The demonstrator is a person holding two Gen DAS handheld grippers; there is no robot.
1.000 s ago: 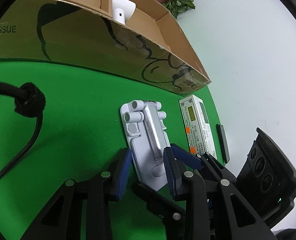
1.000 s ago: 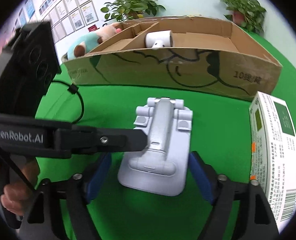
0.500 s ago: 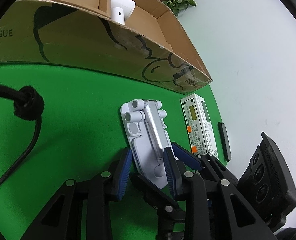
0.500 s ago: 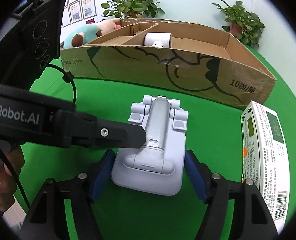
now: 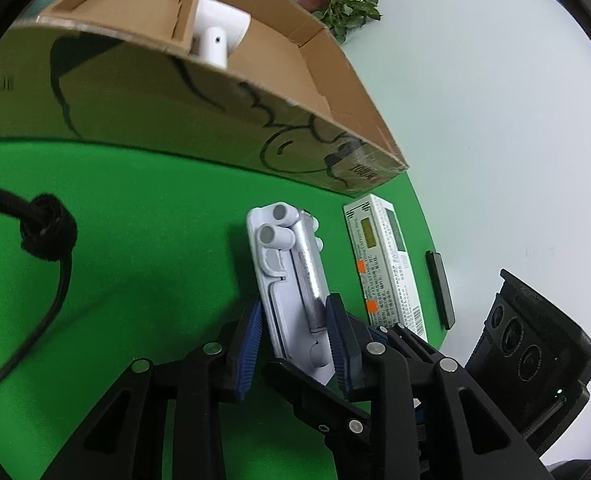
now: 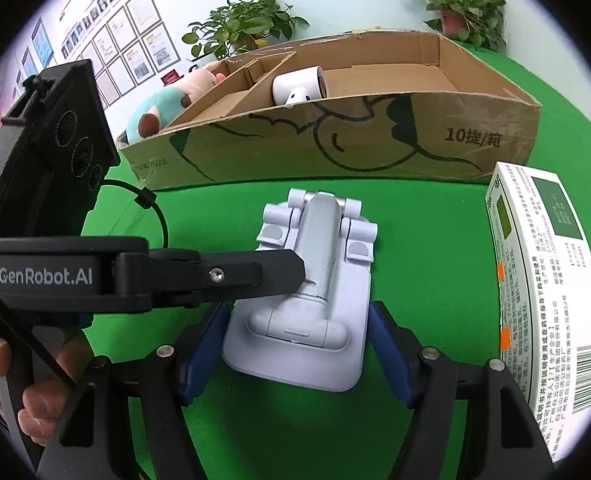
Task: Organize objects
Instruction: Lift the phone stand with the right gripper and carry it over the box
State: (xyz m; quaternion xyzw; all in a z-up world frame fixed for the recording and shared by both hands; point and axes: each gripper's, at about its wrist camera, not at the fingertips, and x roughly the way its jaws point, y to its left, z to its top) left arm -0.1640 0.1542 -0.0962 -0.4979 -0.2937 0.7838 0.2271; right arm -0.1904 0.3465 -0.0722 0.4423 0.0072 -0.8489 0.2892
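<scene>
Left wrist view: left tool (image 5: 293, 338) now clamps the grey stand (image 5: 291, 280); right tool (image 6: 297, 354) narrowed, ungripped.

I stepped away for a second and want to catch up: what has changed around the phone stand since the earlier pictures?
The left gripper has closed onto the grey phone stand, gripping its arm. The right gripper has narrowed around the stand's base; whether its pads touch I cannot tell. The stand's far end seems tipped up slightly. The cardboard box, medicine box and green cloth stayed put.
</scene>
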